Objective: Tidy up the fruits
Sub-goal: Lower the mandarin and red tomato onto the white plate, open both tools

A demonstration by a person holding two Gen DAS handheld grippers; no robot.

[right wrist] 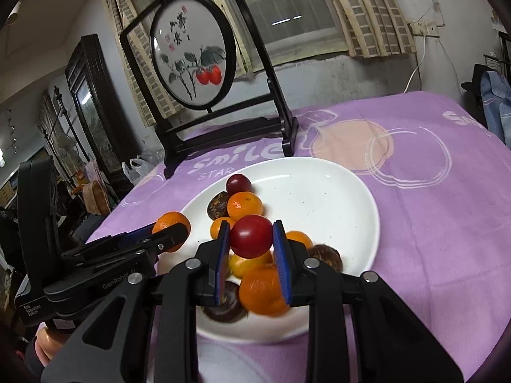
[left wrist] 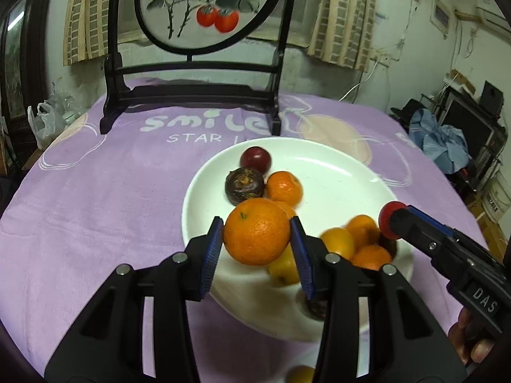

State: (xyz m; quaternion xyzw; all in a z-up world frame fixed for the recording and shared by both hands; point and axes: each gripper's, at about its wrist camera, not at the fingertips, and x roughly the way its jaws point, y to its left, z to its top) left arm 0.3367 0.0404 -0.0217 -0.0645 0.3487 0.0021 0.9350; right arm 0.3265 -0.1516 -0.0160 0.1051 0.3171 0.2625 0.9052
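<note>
Orange [left wrist: 257, 231] clamped btwn blue pads of left gripper [left wrist: 255, 242], lifted above white plate [left wrist: 335, 172]. Red plum [right wrist: 251, 236] pinched btwn right gripper [right wrist: 252, 245] pads, over fruit pile on plate.

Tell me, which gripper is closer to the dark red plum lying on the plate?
Left. The left gripper holds an orange just before the plum; the right gripper sits farther back, over the plate's near edge.

Purple "smile" cloth [left wrist: 95, 198] over the table, bearing a white plate [left wrist: 338, 185] and a black framed screen [left wrist: 191, 95].
</note>
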